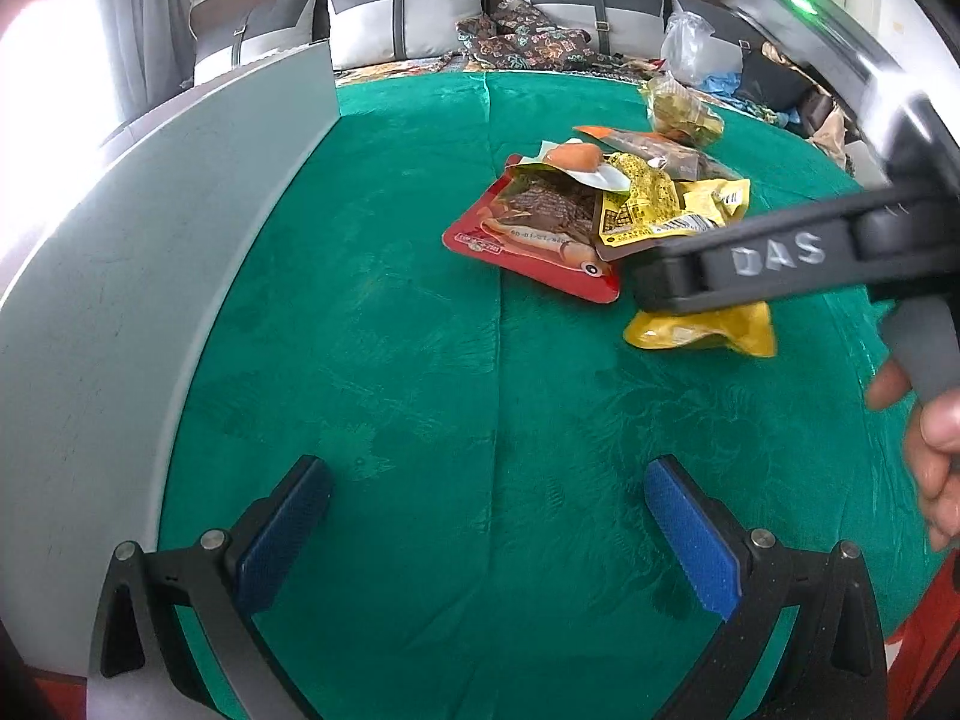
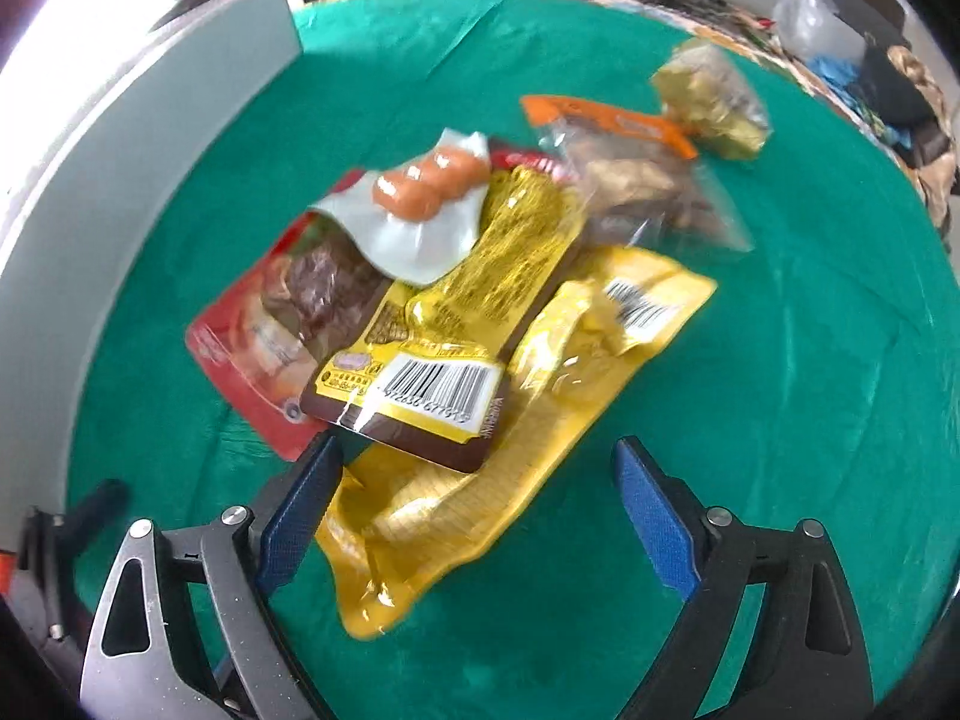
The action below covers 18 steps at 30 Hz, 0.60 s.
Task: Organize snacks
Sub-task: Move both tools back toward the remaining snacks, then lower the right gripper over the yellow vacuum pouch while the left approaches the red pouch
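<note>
Left gripper (image 1: 486, 534): your jaws wide, empty.
Right gripper (image 2: 474, 516): jaws wide — yellow pouch (image 2: 456, 516) between them, unpinched.
Snack pile (image 1: 600, 204): your one o'clock.

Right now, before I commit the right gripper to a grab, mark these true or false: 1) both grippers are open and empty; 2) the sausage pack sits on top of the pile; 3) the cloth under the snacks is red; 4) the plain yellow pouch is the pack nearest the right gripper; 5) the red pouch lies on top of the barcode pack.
1) True: the left gripper and right gripper are open and hold nothing.
2) True: the sausage pack lies on top.
3) False: the cloth is green.
4) True: the yellow pouch reaches between its fingers.
5) False: the red pouch lies under the barcode pack.
</note>
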Available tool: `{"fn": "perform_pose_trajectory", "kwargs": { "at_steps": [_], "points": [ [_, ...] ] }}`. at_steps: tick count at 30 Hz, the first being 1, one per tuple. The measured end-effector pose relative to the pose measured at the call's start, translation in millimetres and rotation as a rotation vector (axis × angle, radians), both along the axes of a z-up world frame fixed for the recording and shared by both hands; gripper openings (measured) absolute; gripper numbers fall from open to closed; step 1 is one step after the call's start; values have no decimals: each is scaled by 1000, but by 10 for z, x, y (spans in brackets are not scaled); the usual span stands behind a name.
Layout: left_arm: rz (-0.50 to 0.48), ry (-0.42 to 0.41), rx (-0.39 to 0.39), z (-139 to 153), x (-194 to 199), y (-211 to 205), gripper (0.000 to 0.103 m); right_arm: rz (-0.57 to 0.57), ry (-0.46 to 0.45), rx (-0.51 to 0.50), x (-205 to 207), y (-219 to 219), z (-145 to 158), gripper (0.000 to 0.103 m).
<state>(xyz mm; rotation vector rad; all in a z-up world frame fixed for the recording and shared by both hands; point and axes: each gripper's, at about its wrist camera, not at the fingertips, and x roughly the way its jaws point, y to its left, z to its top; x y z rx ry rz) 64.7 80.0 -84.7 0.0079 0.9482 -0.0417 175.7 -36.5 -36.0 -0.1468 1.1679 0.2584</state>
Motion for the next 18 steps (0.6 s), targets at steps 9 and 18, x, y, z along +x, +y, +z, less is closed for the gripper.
{"fn": "perform_pose_trajectory", "kwargs": {
  "at_steps": [9, 18],
  "points": [
    [15, -5, 0, 2, 37, -22, 103, -163, -12, 7, -268, -1105, 3, 92],
    [16, -25, 0, -8, 28, -21, 103, 78, -174, -103, -199, -736, 317, 93]
  ]
}}
